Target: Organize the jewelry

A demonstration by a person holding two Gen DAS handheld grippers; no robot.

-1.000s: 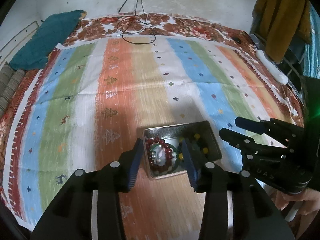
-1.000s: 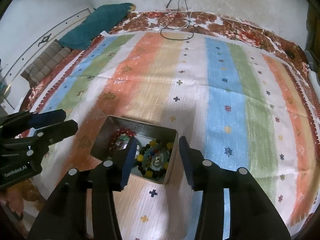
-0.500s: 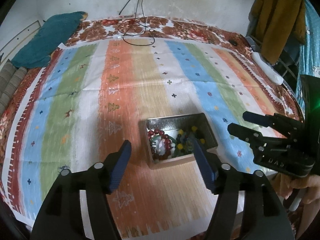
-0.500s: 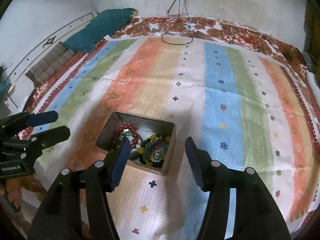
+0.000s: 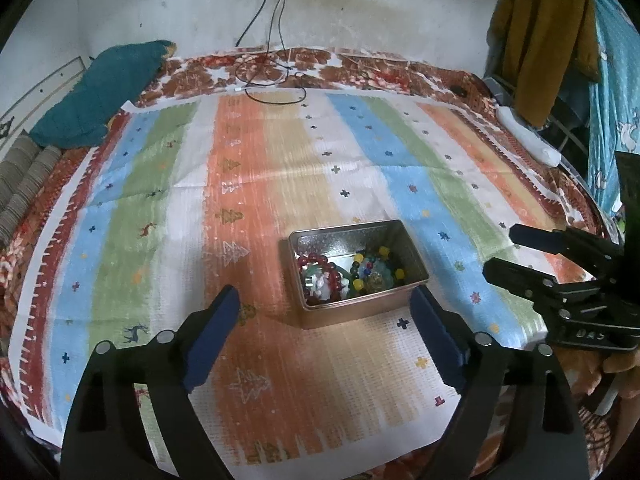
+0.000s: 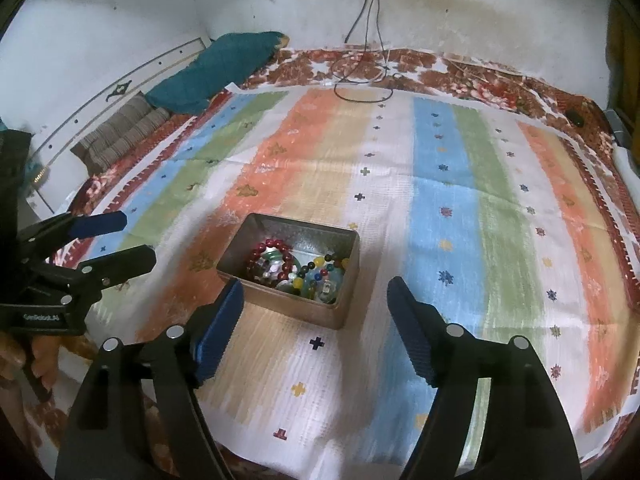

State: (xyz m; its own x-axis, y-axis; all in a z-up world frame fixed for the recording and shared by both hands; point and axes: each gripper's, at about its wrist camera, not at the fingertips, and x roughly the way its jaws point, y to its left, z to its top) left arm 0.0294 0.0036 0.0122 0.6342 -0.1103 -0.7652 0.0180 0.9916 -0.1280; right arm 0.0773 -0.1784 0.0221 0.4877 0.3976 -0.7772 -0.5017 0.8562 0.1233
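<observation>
A metal tin (image 5: 404,248) (image 6: 240,248) stands on the striped cloth, lid off. Inside lie a dark red bead bracelet (image 5: 320,276) (image 6: 268,260) and a multicoloured bead bracelet (image 5: 376,272) (image 6: 316,276) with small trinkets. My left gripper (image 5: 324,312) is open and empty, above and in front of the tin; in the right wrist view it shows at the left (image 6: 120,236). My right gripper (image 6: 316,300) is open and empty, just in front of the tin; in the left wrist view it shows at the right (image 5: 504,248).
The striped cloth (image 5: 256,184) covers a patterned bed. A teal pillow (image 5: 100,92) lies at the back left. Black cables (image 5: 272,80) run from a wall socket onto the bed. A white bolster (image 5: 528,136) and hanging clothes (image 5: 540,40) are at the right edge.
Both grippers have pulled back and up from the tin and their jaws have opened wider. The tin and its beads have stayed in place.
</observation>
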